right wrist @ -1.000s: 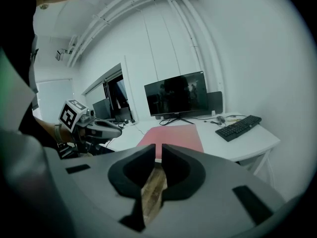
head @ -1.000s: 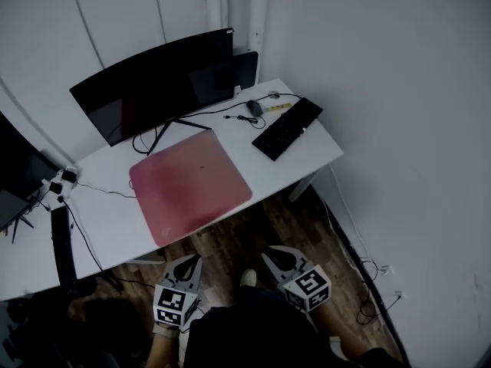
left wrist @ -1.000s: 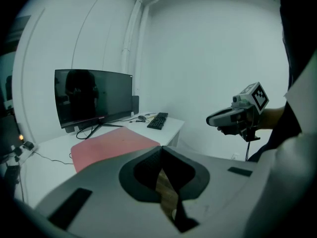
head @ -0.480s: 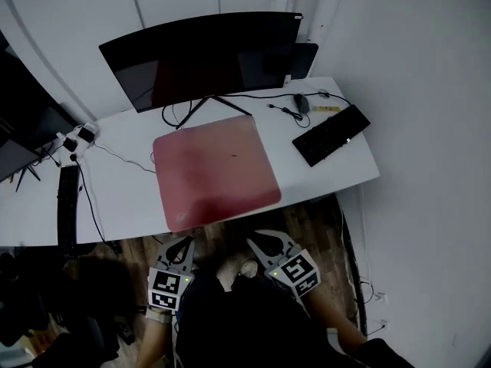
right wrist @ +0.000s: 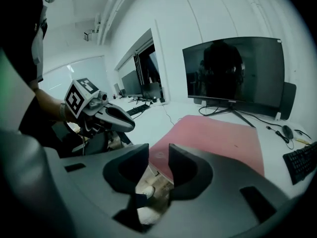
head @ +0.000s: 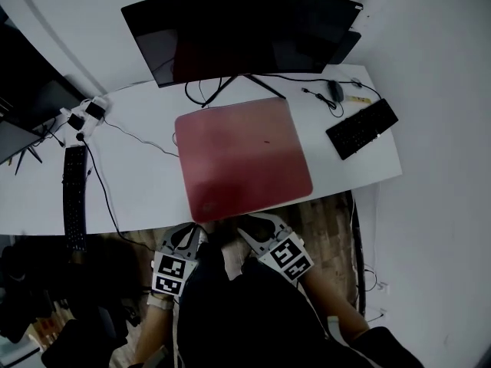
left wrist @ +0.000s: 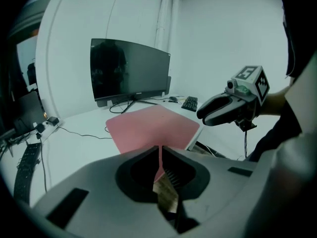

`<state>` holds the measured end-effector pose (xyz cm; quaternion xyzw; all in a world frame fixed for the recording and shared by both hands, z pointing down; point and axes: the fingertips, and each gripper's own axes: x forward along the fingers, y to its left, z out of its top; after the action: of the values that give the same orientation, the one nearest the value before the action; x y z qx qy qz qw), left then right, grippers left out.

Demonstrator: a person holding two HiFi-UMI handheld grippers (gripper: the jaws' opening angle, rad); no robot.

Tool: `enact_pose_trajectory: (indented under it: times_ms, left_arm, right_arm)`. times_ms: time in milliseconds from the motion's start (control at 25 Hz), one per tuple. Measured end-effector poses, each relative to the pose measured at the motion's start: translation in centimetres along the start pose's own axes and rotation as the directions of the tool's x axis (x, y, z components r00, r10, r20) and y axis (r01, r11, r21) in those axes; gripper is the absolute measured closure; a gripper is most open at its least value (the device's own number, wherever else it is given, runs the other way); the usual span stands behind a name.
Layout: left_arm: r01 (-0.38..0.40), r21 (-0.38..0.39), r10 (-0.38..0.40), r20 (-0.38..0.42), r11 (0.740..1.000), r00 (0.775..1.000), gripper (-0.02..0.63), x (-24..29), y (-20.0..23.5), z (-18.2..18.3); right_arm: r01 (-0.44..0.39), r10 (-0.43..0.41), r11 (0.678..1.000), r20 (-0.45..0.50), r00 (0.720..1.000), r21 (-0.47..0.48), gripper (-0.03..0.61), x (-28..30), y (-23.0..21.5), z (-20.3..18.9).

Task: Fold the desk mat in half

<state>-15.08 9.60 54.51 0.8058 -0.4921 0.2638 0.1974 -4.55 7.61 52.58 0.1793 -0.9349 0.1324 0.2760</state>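
centrally, pink desk mat (head: 242,156) flat on desk (head: 138,182), front edge seemingly overhanging

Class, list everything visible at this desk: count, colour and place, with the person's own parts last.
desk: one, white, against the wall
monitor: one, black, back of desk
mat: one, red, flat at desk centre
keyboards: two, black, right of mat and at left edge
mouse: one, dark, behind right keyboard
cables: several, black, left and back of desk
left gripper: one, grey, near mat's front edge, jaws together
right gripper: one, grey, beside it, jaws just opened, nothing between
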Motion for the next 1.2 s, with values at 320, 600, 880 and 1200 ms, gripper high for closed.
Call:
enact_pose_trajectory:
  times_ms: [320,600,880,1200]
  left_arm:
    - [0.148,0.029,-0.143,-0.123,0.989,0.982,0.603,1.8,4.7,-4.3]
    - [0.232,0.030,-0.224,-0.174,0.972,0.959,0.603,1.4,8.6,-7.2]
    - [0.248,0.012,-0.240,-0.217,0.969,0.946,0.603,1.2,11.9,-9.8]
    - [0.259,-0.013,-0.255,-0.218,0.966,0.942,0.603,1.0,12.5,-10.6]
  right_arm:
    - [-0.021,0.027,0.999,-0.131,0.991,0.045,0.410,9.1,2.5,-1.4]
    - [0.015,-0.014,1.000,-0.221,0.975,0.001,0.332,15.5,4.2,-3.7]
    - [0.017,-0.022,1.000,-0.302,0.953,-0.020,0.311,19.3,4.8,-6.2]
    - [0.054,-0.106,0.987,-0.362,0.926,-0.152,0.304,20.8,4.2,-8.3]
